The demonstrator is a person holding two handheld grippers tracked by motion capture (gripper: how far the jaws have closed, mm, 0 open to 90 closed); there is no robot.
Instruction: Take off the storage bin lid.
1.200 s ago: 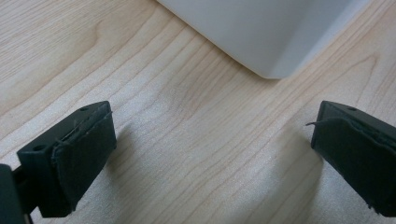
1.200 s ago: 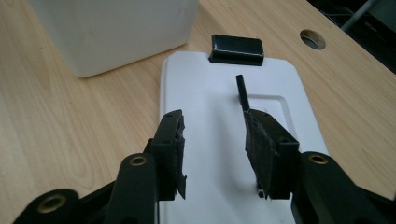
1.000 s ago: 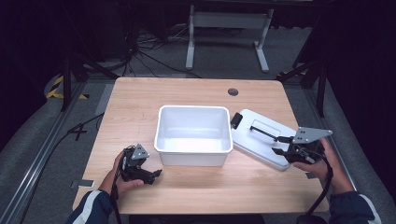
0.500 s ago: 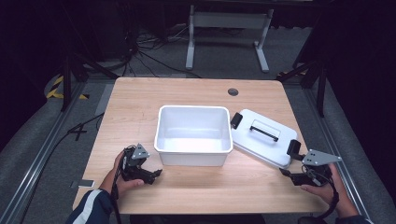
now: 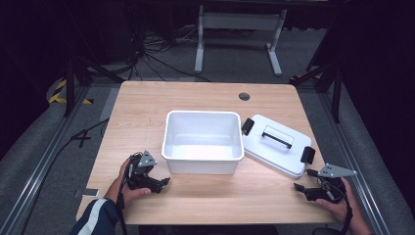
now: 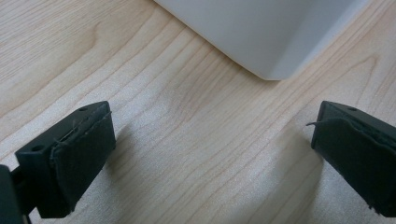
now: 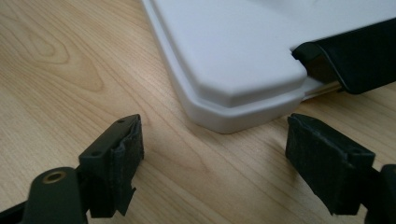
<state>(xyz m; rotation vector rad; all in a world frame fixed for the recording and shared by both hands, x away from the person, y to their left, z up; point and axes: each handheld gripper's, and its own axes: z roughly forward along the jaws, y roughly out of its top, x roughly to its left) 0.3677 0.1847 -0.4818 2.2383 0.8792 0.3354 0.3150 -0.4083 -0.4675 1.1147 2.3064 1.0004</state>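
Lid (image 5: 276, 145) lies flat at the bin's (image 5: 203, 141) three o'clock; right gripper (image 5: 299, 188), jaws just opened wide, empty; left gripper (image 5: 164, 182) wide, empty

Left claw (image 5: 164, 182) agape and low, right claw (image 5: 299, 188) just spread wide, empty

A light wooden table (image 5: 147, 107) with a dark round hole (image 5: 244, 96) stands on grey carpet (image 5: 44, 142). Behind it, a grey metal stand (image 5: 235, 29) and cables (image 5: 156, 54) lie in a dark room; yellow-black tape (image 5: 61, 90) marks the floor.
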